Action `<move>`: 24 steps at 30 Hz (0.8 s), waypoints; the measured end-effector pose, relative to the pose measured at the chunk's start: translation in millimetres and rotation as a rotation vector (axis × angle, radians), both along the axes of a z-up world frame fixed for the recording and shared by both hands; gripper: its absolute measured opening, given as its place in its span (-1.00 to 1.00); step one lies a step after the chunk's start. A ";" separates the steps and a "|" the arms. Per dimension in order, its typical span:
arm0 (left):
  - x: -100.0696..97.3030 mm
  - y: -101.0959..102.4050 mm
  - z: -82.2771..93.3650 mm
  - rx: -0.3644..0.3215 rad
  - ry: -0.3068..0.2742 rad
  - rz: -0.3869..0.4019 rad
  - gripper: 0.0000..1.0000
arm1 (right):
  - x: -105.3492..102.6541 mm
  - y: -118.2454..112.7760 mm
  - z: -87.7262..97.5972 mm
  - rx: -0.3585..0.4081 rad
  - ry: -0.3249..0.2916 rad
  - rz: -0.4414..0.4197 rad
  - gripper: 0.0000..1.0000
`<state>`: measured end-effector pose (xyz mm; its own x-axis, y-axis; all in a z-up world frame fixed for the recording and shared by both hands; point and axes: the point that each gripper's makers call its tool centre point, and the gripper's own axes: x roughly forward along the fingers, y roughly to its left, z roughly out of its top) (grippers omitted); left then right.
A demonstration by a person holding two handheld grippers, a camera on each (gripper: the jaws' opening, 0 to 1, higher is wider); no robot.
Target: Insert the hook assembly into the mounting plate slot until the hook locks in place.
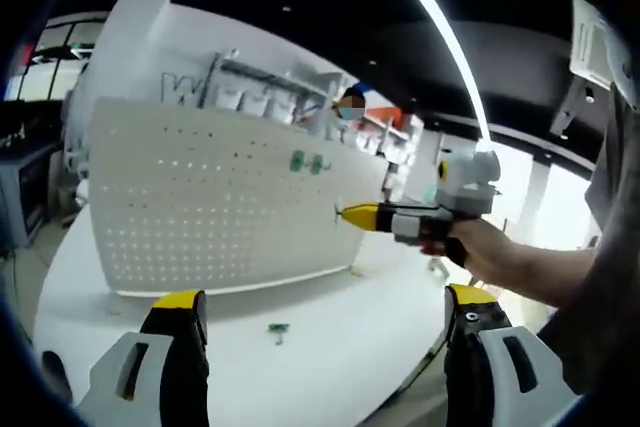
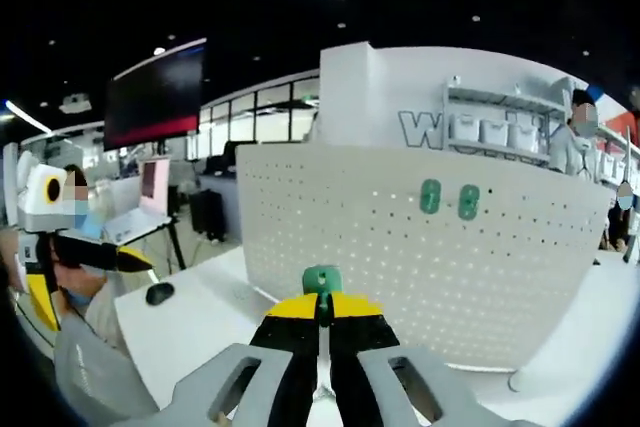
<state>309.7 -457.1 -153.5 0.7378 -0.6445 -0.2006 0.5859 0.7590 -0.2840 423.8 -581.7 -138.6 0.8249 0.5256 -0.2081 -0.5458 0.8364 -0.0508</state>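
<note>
A white pegboard mounting plate stands upright on the white table. Two green hooks hang side by side high on it. My right gripper is shut on a small green hook assembly, held short of the board's lower left part. In the left gripper view, that right gripper comes in from the right with its yellow tips near the board's right edge. My left gripper is open and holds nothing, low in front of the board. A loose green hook lies on the table.
A person's hand holds the right gripper. My left gripper shows at the left of the right gripper view. A black mouse lies on the table, with a dark screen behind. Shelves with bins stand beyond the board.
</note>
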 end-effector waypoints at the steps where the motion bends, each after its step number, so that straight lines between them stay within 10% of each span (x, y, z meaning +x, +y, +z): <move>1: 0.4 0.8 -0.2 0.001 0.000 0.001 1.00 | 5.3 -5.1 0.2 -0.004 -0.007 -0.014 -1.00; 24: 11.1 19.0 -6.3 0.011 0.024 0.043 1.00 | 77.3 -75.3 13.7 -0.029 -0.103 -0.215 -1.00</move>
